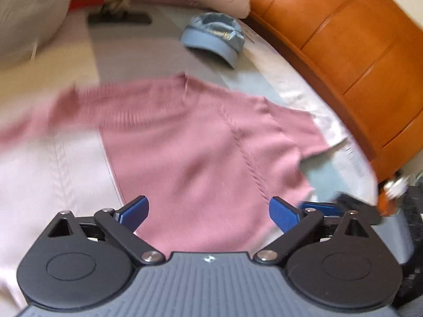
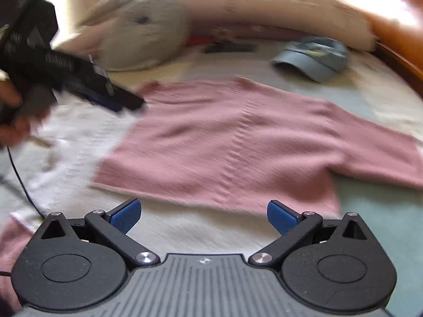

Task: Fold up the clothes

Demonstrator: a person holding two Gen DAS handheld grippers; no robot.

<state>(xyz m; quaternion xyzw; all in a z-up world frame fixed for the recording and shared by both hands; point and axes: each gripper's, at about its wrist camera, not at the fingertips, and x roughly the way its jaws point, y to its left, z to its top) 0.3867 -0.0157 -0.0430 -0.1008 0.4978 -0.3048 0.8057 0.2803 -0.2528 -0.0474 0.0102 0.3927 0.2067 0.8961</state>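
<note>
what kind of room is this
Most likely a bedroom. A pink sweater lies spread flat on a bed sheet, with pillows piled along the far edge and a wooden headboard curving beside them. A blue cap sits near the pillows.

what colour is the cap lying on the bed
The fabric cap is light blue, sharpest in the left wrist view.

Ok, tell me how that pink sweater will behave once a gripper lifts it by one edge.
The pink sweater lies flat with soft ripples, so it will probably drape and sag, not hold shape. Its ribbed knit looks grippy rather than slippery. The spread sleeves will likely trail behind.
</note>
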